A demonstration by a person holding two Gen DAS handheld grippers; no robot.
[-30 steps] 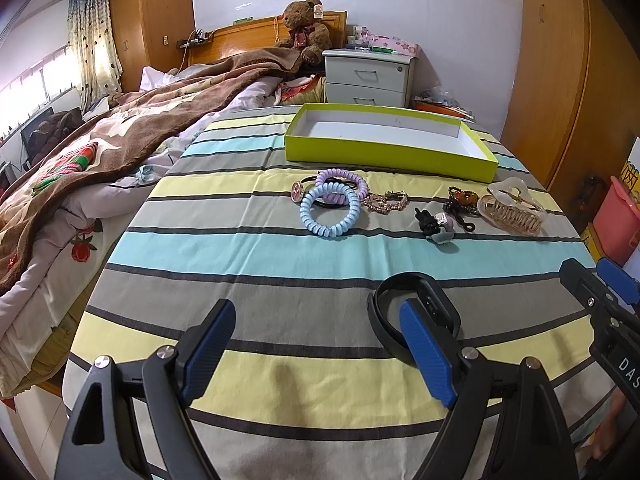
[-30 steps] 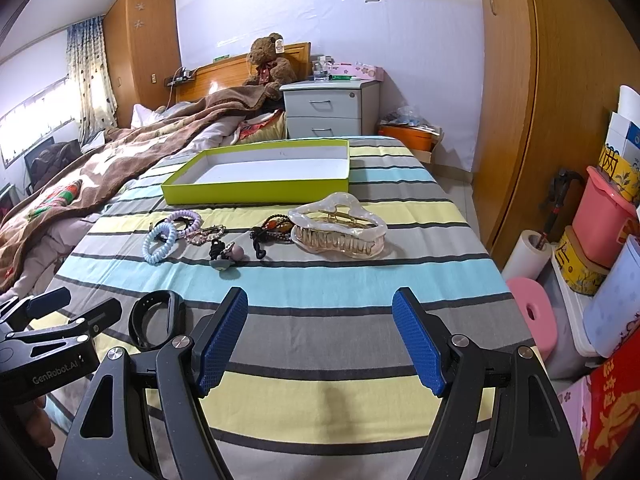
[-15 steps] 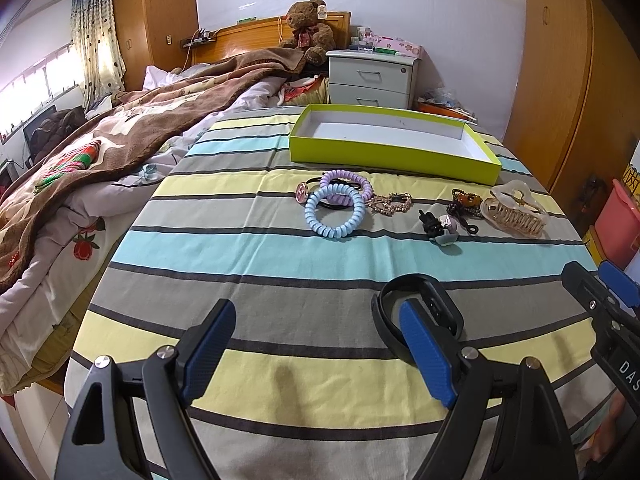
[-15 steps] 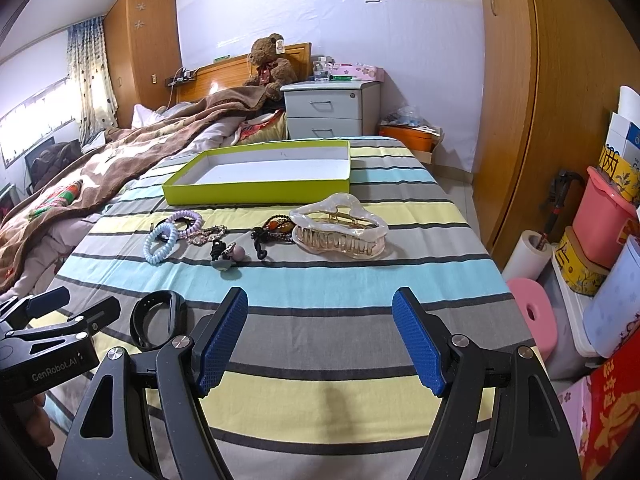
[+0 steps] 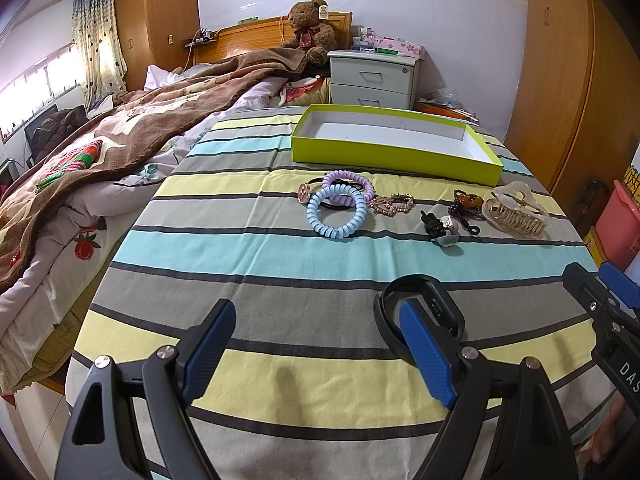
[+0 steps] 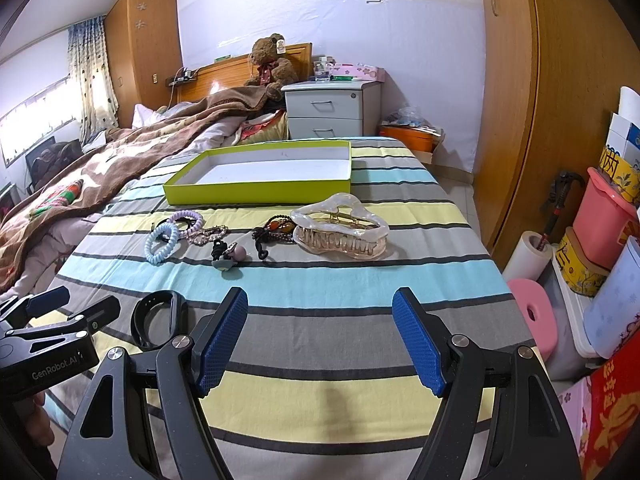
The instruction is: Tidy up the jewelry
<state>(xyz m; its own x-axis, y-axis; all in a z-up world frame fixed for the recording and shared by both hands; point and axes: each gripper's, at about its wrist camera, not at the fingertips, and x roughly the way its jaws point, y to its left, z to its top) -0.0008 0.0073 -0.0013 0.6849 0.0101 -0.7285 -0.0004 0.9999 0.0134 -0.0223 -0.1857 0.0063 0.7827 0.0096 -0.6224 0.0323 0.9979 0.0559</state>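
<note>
Both grippers, left gripper (image 5: pixel 316 356) and right gripper (image 6: pixel 320 338), gape wide over the striped cloth (image 5: pixel 280 248), holding nothing

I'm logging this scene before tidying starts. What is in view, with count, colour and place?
Box: 1, lime green, white inside, nothing in it, far on the striped cloth.
Coil hair ties: 2, blue and purple, overlapping, before the box.
Claw clip: 1, translucent cream, right of the pile.
Beaded pieces: dark and amber, count unclear, beside the clip.
Wristband: 1, black, nearest.
Teddy bear: 1, brown, on the headboard.
Nightstand: 1, grey, behind.
Left gripper: open, holding nothing.
Right gripper: open, holding nothing.
</note>
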